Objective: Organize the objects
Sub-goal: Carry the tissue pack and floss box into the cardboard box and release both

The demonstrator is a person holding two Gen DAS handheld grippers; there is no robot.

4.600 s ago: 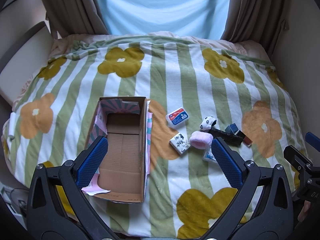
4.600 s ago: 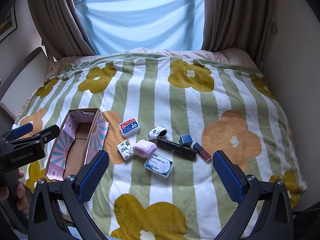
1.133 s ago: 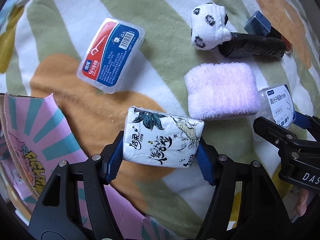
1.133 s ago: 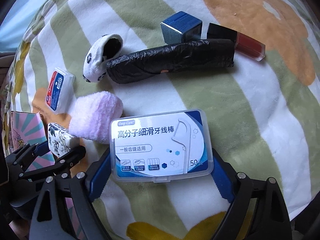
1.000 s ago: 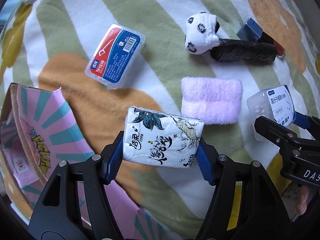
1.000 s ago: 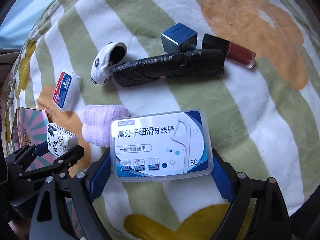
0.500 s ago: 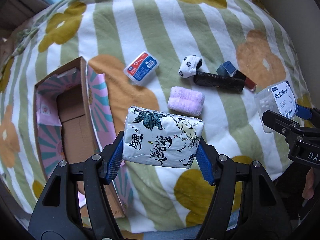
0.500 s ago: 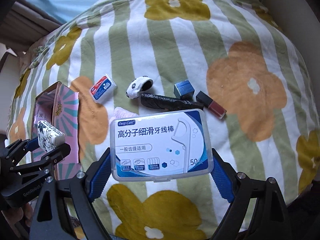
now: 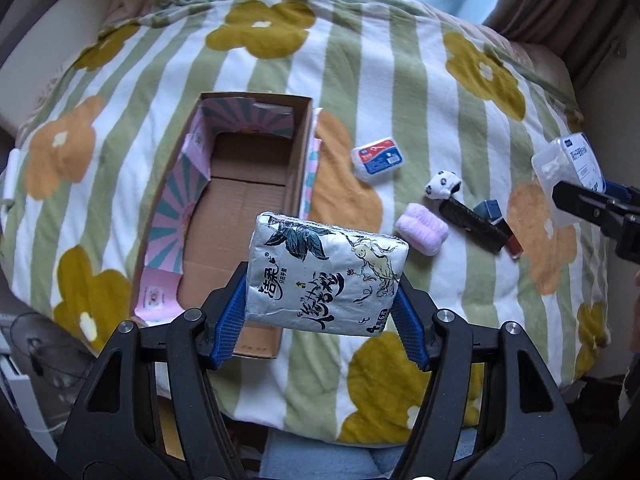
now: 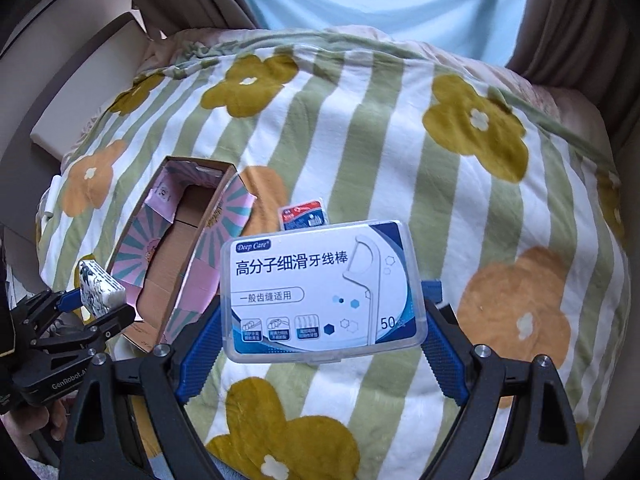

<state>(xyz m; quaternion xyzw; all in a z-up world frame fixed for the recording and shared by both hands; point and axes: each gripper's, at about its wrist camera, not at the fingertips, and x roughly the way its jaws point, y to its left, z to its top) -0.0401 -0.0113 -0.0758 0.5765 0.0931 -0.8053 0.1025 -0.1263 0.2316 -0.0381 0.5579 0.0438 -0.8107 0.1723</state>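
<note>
We've got both grippers held up over the bed. The left gripper (image 9: pixel 322 304) is clamped on the tissue pack (image 9: pixel 326 276), hanging just above the near end of the cardboard box (image 9: pixel 248 184). The right gripper (image 10: pixel 320 344) squeezes the clear floss pick case (image 10: pixel 322 292), off to the box's right.

Green-and-white striped blanket (image 9: pixel 400 92) with mustard and orange flowers; centre-left, brown cardboard box (image 9: pixel 240 208) lined in pink-and-teal sunburst.
</note>
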